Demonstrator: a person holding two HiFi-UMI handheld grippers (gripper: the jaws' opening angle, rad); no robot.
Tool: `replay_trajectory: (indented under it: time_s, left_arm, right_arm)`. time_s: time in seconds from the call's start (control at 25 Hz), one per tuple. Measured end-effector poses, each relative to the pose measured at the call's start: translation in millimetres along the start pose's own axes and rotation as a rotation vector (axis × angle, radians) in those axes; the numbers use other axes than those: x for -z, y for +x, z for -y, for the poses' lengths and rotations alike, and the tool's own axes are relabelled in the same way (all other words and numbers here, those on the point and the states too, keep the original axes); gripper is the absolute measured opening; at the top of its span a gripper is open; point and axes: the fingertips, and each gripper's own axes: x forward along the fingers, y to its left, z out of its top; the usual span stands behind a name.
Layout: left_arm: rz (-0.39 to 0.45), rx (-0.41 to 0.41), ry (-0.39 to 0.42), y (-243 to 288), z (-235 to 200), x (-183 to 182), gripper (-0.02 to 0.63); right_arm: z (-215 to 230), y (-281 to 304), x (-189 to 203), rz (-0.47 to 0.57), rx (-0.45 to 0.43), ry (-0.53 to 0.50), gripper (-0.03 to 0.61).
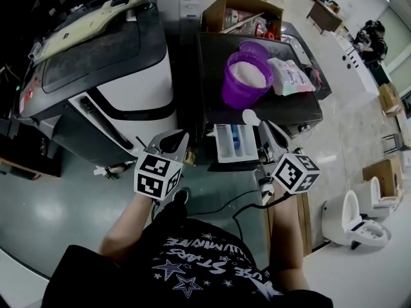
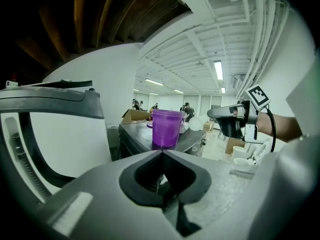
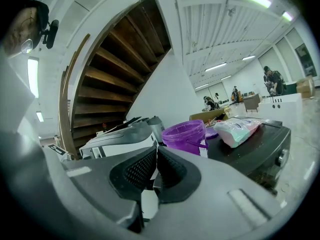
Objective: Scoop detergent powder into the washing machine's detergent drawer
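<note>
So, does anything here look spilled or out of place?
No spill shows: the powder sits inside the purple bucket, and none lies on the washing machine top. The detergent drawer juts out, open, which suits the job. The one oddity is what looks like a white toilet standing loose on the floor at the right.

Translucent purple plastic bucket [image 1: 246, 82] — glossy dark washer top [image 1: 215, 88] — cardboard box [image 1: 217, 15].

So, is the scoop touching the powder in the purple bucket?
Apart. The head view shows the scoop, held by the right gripper, outside the purple bucket, on the drawer side. The powder lies inside the bucket.
</note>
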Motion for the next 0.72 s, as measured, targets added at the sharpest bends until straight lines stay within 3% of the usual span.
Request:
replay_trajectory:
  time_s: [0.72]
  left_arm:
    - [0.023,-0.056,-0.003,-61.1,61.6,21.1,0.002]
  right_arm:
    - [-29.7,-66.1,27.3,-0.014,-0.065,-0.016,0.034]
